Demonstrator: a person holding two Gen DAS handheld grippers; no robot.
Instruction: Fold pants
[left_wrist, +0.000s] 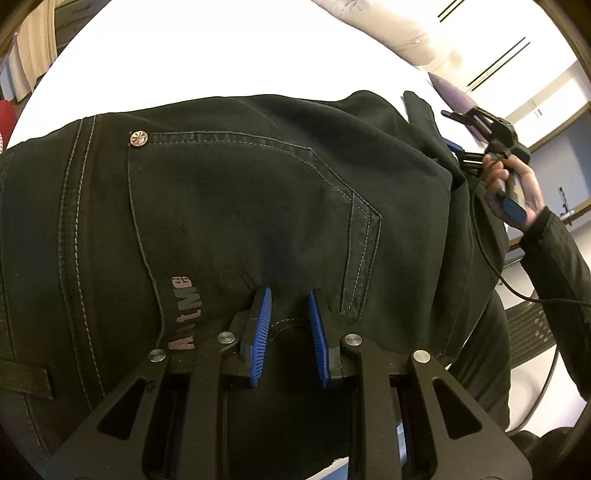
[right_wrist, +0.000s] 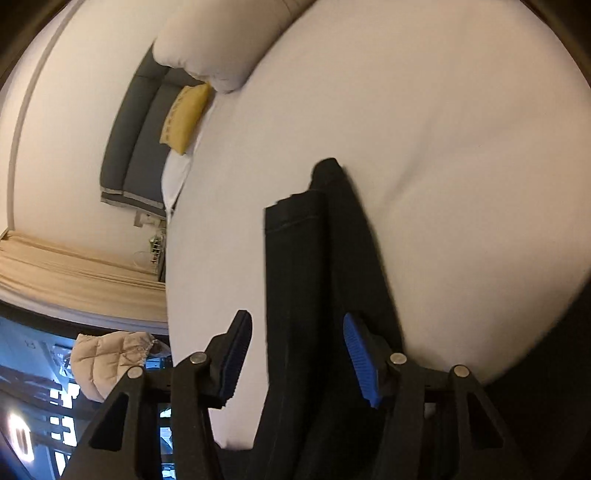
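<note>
Black pants (left_wrist: 240, 206) lie on a white bed (left_wrist: 184, 55), seat side up, with a back pocket, a metal rivet and pink lettering in the left wrist view. My left gripper (left_wrist: 290, 295) is open, its blue pads either side of the waistband edge, touching the cloth. In the right wrist view the pant legs (right_wrist: 314, 258) run away over the bed (right_wrist: 443, 147), hems at the far end. My right gripper (right_wrist: 297, 325) is open, its jaws wide either side of the legs. The right gripper also shows in the left wrist view (left_wrist: 491, 136), held in a hand.
White pillows (right_wrist: 214, 40) and a yellow cushion (right_wrist: 184, 114) lie at the head of the bed against a grey headboard (right_wrist: 136, 140). A purple cushion (left_wrist: 454, 99) lies near the right hand. Beige curtains (right_wrist: 74, 273) and a quilted beige garment (right_wrist: 107, 358) are beside the bed.
</note>
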